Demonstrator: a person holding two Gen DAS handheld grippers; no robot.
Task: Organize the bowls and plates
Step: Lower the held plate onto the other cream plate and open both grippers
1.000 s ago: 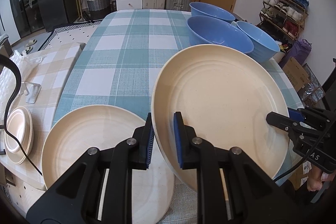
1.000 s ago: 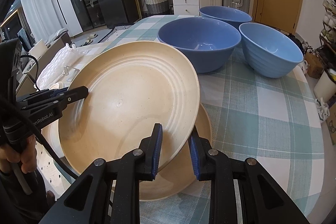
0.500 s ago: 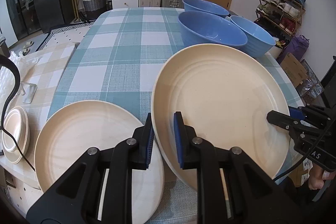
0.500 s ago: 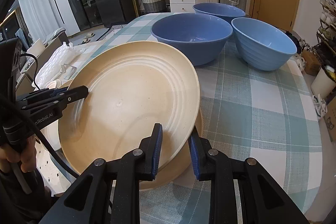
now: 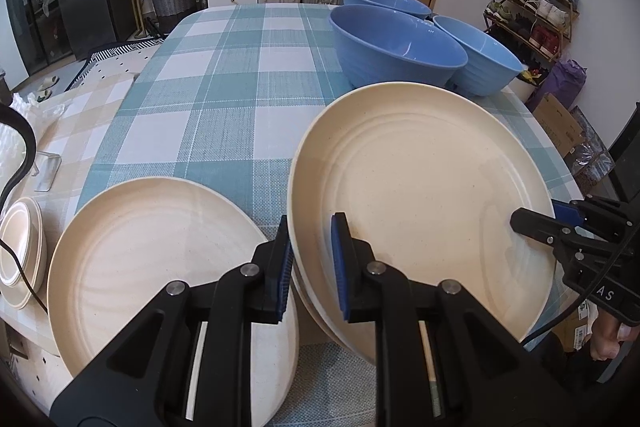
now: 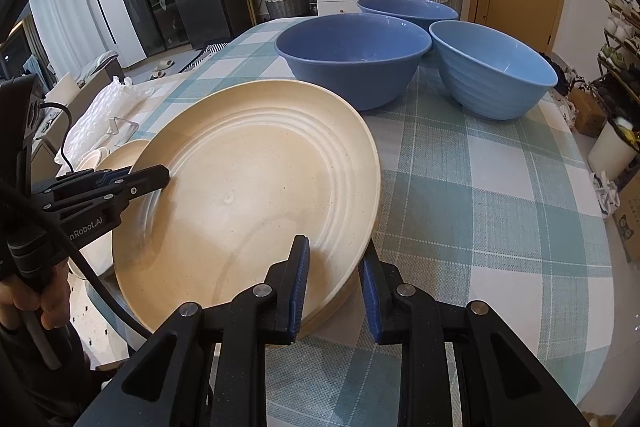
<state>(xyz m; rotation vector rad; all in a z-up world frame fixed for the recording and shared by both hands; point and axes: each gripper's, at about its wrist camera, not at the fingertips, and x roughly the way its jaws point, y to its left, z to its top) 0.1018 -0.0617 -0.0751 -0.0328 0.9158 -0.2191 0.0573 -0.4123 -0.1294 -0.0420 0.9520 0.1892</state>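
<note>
A cream plate (image 5: 420, 183) (image 6: 256, 195) is held by both grippers, one on each side of its rim. My left gripper (image 5: 310, 267) is shut on its near-left rim; my right gripper (image 6: 334, 287) is shut on the opposite rim. The held plate sits just over another cream plate (image 5: 320, 311) whose edge shows beneath it (image 6: 340, 297). A third cream plate (image 5: 160, 267) lies on the table's near-left corner. Three blue bowls (image 5: 396, 47) (image 6: 352, 55) stand at the far right of the checked table (image 5: 224, 99).
A stack of small cream plates (image 5: 20, 251) and a clear stand (image 5: 46, 171) sit on a lower beige-checked surface to the left. A shoe rack (image 5: 532, 3) and boxes are off the table's right edge. Suitcases and drawers stand behind the table.
The held plate has come down towards the plate beneath it. Both grippers have stayed shut on its rim. The bowls look nearer in the right wrist view.
</note>
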